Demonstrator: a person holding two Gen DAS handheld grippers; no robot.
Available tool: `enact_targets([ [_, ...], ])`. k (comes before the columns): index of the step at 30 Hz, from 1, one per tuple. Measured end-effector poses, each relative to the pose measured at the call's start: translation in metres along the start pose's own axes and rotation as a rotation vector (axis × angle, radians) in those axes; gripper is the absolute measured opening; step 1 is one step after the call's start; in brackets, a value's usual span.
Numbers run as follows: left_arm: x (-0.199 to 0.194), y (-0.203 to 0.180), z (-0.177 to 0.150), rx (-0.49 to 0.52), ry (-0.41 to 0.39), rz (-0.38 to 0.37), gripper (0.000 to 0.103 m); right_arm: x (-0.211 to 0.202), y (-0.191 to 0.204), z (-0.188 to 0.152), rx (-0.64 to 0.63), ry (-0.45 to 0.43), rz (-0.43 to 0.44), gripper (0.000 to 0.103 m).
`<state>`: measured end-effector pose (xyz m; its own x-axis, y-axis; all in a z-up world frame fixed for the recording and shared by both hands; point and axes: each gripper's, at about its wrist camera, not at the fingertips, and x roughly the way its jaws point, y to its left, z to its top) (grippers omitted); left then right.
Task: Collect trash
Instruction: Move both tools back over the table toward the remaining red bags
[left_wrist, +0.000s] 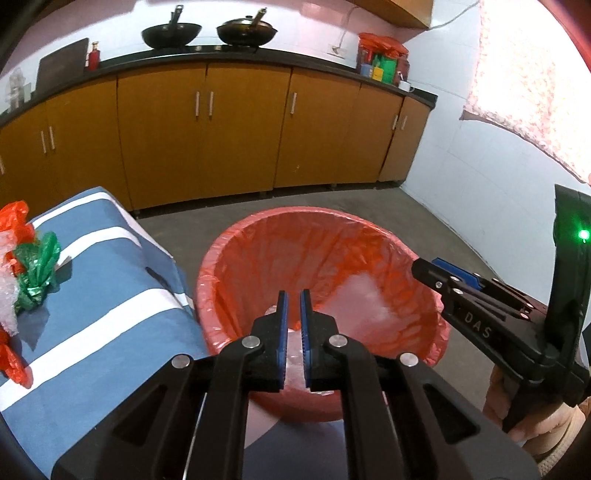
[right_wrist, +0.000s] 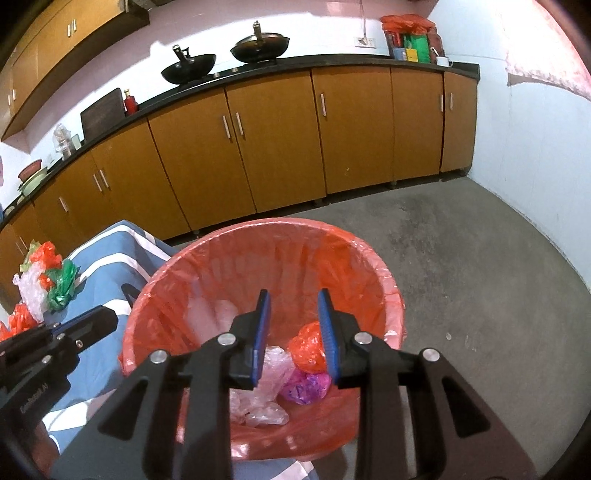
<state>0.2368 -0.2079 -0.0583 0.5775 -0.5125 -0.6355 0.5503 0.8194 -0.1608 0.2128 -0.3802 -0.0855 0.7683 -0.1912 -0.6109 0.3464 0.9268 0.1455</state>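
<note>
A bin with a red liner (left_wrist: 317, 236) (right_wrist: 258, 236) stands on the floor beside the table. Inside lie clear plastic (right_wrist: 266, 373), an orange bag (right_wrist: 308, 349) and a pink wad (right_wrist: 306, 387). My left gripper (left_wrist: 294, 295) hovers over the bin's near rim, jaws nearly closed with a narrow gap, clear plastic visible between them. My right gripper (right_wrist: 293, 295) is open and empty above the bin; it shows at the right in the left wrist view (left_wrist: 424, 267). More trash lies on the table: a green bag (left_wrist: 37, 275) (right_wrist: 64, 284), orange bags (left_wrist: 14, 221) and clear plastic (right_wrist: 31, 291).
The table has a blue and white striped cloth (left_wrist: 110, 314) left of the bin. Wooden cabinets (left_wrist: 207, 133) with a black counter, two woks (left_wrist: 171, 33) and a red bag of items (left_wrist: 382, 55) line the far wall. Grey concrete floor (right_wrist: 461, 266) lies to the right.
</note>
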Motion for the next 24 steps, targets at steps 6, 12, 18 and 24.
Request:
enact_targets([
  [6,-0.015,0.018,-0.003,-0.015,-0.026,0.058,0.024,-0.006,0.01,-0.001,-0.019,-0.005,0.004,0.027],
  [12,-0.027,0.036,-0.006,-0.036,-0.036,0.105,0.024,-0.013,0.022,0.0,-0.037,-0.01,0.014,0.027],
  [18,-0.046,0.056,-0.012,-0.062,-0.054,0.156,0.024,-0.022,0.039,0.001,-0.069,-0.022,0.031,0.027],
  [24,-0.07,0.084,-0.02,-0.105,-0.075,0.218,0.024,-0.029,0.066,0.0,-0.105,-0.025,0.064,0.027],
])
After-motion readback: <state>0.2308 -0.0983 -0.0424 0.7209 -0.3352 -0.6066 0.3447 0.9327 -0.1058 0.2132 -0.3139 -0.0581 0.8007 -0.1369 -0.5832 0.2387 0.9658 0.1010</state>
